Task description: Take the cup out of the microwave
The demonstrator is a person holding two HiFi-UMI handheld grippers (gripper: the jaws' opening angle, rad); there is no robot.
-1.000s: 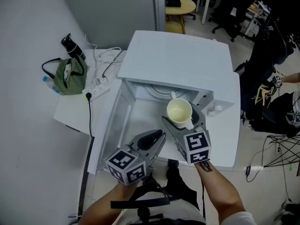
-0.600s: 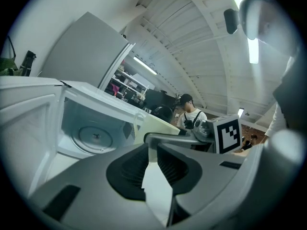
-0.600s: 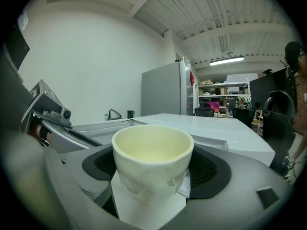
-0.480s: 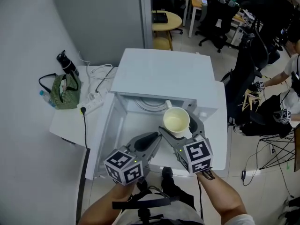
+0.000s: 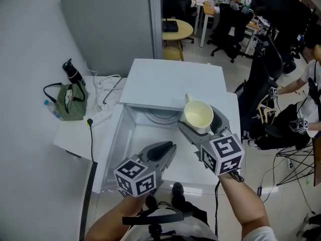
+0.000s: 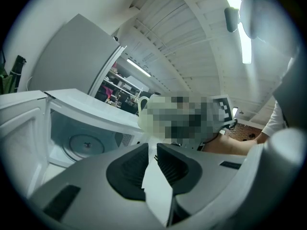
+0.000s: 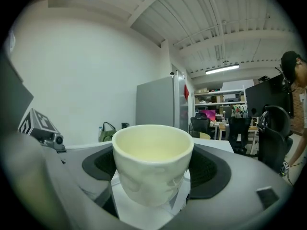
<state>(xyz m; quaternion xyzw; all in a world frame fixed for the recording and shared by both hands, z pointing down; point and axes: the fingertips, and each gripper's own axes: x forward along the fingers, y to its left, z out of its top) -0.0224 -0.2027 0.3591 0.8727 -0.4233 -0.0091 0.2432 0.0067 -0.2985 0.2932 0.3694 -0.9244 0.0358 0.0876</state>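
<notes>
A cream cup (image 5: 198,115) with a handle at its back sits between the jaws of my right gripper (image 5: 201,125), which is shut on it; the right gripper view shows the empty cup (image 7: 152,162) upright between both pads. It hangs above the right front corner of the white microwave (image 5: 173,82), outside the cavity. The microwave door (image 5: 168,157) lies folded down and the glass turntable (image 5: 161,117) inside is bare. My left gripper (image 5: 168,148) hovers over the open door, its jaws nearly together with nothing between them (image 6: 151,163).
A green striped bag (image 5: 70,101), a black bottle (image 5: 72,73) and a white power strip (image 5: 100,115) with cables lie on the white table left of the microwave. Office chairs (image 5: 228,24), a round yellow table (image 5: 176,29) and a person (image 5: 311,74) are behind and to the right.
My right gripper has lifted the cup up and to the right, from over the door to above the microwave's right front corner. The left gripper has stayed nearly in place.
</notes>
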